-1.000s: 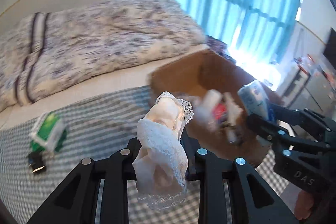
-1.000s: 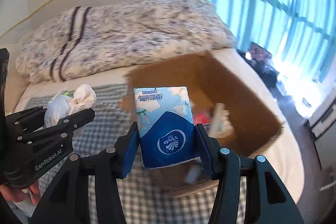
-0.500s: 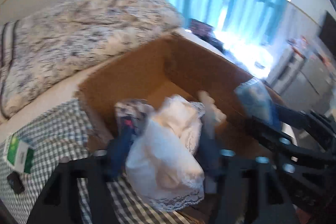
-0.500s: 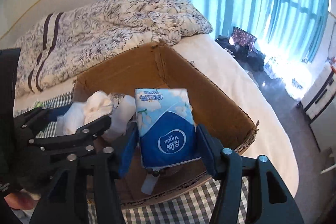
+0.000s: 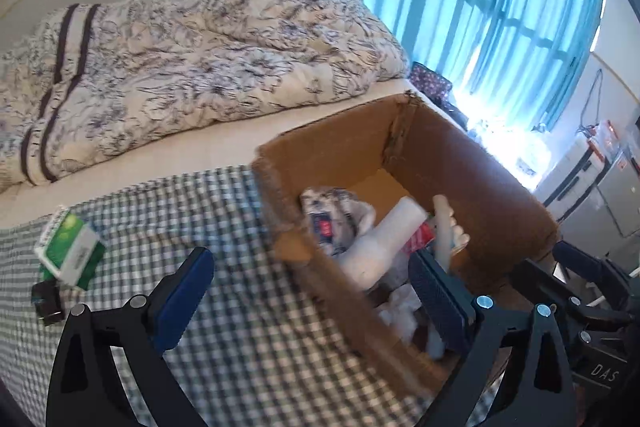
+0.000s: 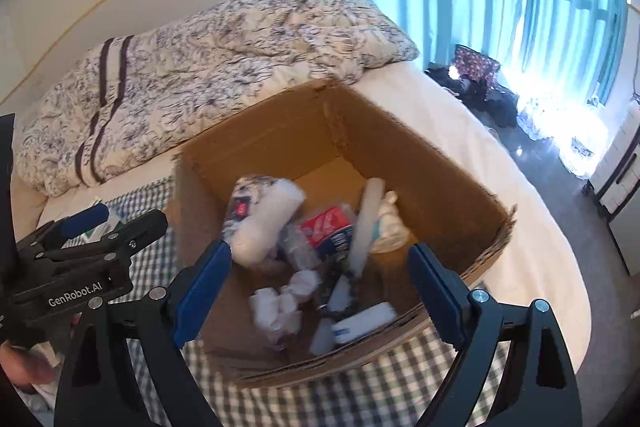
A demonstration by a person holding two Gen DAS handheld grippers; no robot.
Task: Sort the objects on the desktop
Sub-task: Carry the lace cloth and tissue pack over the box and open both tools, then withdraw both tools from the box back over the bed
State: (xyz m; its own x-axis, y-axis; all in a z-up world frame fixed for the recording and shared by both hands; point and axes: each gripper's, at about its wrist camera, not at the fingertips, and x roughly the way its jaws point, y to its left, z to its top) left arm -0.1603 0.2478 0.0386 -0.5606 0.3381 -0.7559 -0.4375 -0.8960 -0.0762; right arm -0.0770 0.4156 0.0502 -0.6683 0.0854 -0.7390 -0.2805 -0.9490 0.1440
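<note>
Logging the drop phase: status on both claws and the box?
Left claw open, empty. Right claw open, empty, over cardboard box. Tissue pack in box. Green box on checked cloth. Nothing blocking.

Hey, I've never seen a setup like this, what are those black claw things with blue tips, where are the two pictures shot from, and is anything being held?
No robot: a person holds two hand-held grippers, each with a fisheye camera looking along its fingers. One picture is from the left gripper, the other from the right gripper. Both are open and hold nothing. Below them a cardboard box sits on a checked cloth on a bed. It holds a blue tissue pack, crumpled white tissues and other packets. A green box lies on the cloth.
</note>
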